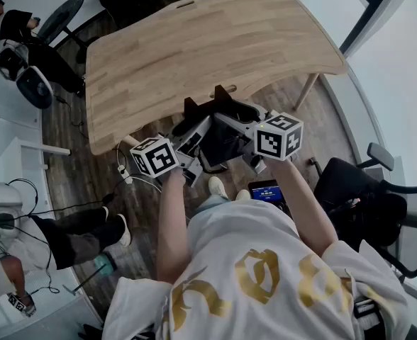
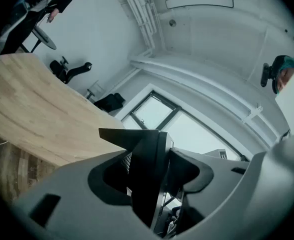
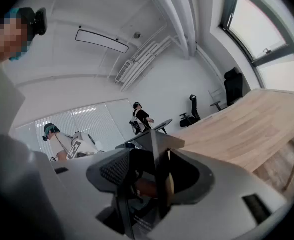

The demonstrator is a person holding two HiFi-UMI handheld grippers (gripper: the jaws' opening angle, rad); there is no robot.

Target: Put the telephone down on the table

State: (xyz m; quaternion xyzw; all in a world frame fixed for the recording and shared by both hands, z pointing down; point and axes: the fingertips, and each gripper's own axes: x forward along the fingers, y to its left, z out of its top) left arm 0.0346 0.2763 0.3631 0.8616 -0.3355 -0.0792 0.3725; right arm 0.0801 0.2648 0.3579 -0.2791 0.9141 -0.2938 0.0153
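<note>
Two grippers clench one dark telephone at the table's near edge.
From the head view, the left gripper (image 1: 194, 134) and right gripper (image 1: 235, 122) pinch the black, angular telephone (image 1: 221, 142) against the pale wood-grain table (image 1: 194, 41). Only the gripper views show cross-hatched pads (image 3: 112, 170) biting its flat slab.
</note>
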